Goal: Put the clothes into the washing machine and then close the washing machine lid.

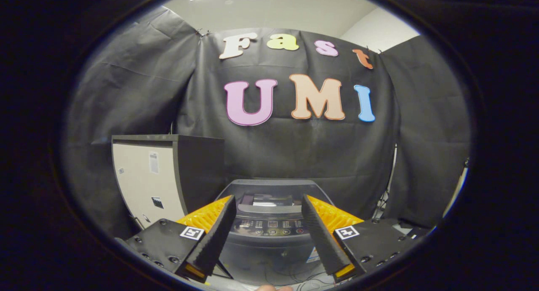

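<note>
Gripper point(269, 236) fingers stand spread wide apart and hold nothing, framing the washing machine point(269, 240) that sits just ahead of them and a little below. Between the fingers, the machine's control panel point(271, 228) faces the camera, and behind that panel the lid point(265, 198) appears to lie flat and closed over the tub, though the shallow angle leaves this unsure. No clothes can be seen on the machine or beside it, so the scene would fit either a load waiting elsewhere with the lid down, or a load already inside with the lid shut over it. To the machine's left and slightly behind stands a tall cabinet point(147, 177) with a pale side. Behind the machine hangs the booth's black cloth wall point(294, 156). Whichever stage this is, good handling here likely means keeping the fingers level and centred on the machine, and approaching from above, so that neither finger strikes the panel.
</note>
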Motion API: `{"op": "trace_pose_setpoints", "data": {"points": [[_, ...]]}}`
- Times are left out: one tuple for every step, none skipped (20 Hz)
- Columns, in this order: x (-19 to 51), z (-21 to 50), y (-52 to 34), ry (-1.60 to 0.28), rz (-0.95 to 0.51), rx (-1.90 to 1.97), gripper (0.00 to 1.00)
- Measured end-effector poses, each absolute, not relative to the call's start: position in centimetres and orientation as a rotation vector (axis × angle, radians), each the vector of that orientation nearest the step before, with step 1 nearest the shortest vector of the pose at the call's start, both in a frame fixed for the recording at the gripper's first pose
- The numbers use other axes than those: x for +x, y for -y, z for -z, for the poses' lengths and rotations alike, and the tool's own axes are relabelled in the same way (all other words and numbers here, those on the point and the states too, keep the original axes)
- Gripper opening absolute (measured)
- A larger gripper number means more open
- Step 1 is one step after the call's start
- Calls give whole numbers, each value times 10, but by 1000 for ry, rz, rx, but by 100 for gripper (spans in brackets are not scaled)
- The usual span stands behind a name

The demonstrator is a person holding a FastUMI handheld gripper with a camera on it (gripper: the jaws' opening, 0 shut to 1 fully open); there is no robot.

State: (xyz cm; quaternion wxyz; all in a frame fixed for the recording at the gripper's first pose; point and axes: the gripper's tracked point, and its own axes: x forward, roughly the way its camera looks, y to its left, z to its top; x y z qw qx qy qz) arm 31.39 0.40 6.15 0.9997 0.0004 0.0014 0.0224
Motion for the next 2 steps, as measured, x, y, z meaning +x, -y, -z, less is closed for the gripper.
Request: {"op": "trace_pose_setpoints", "data": {"points": [[315, -62, -4, -3, -49, 2, 97], [316, -62, -4, -2, -54, 2, 97]]}}
